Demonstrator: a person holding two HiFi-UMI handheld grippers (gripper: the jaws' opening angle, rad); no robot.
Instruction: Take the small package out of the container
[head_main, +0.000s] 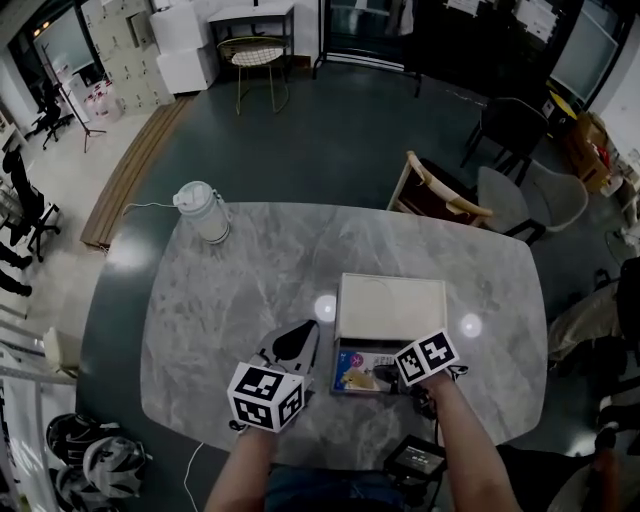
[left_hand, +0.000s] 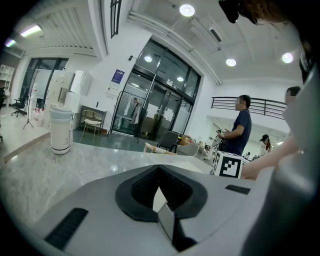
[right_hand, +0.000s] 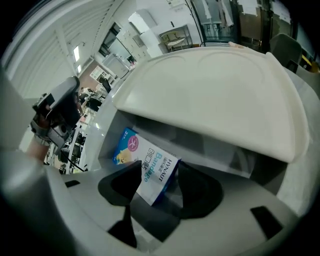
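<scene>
A white container (head_main: 345, 385) with its lid (head_main: 390, 305) swung back sits on the marble table (head_main: 250, 270) near the front edge. Inside lies a small blue and white bandage package (head_main: 362, 375), tilted. My right gripper (head_main: 385, 378) reaches into the container. In the right gripper view the package (right_hand: 150, 167) lies between the spread jaws of the right gripper (right_hand: 157, 177), close to both pads, with no squeeze visible. My left gripper (head_main: 298, 335) rests on the table left of the container, jaws together and empty. The left gripper view shows the left gripper (left_hand: 159, 170) with its tips meeting.
A white lidded jug (head_main: 203, 210) stands at the table's far left. Chairs (head_main: 440, 195) stand beyond the far edge. A black device (head_main: 418, 458) sits at the near edge by my right arm. A person (left_hand: 240, 132) stands in the background of the left gripper view.
</scene>
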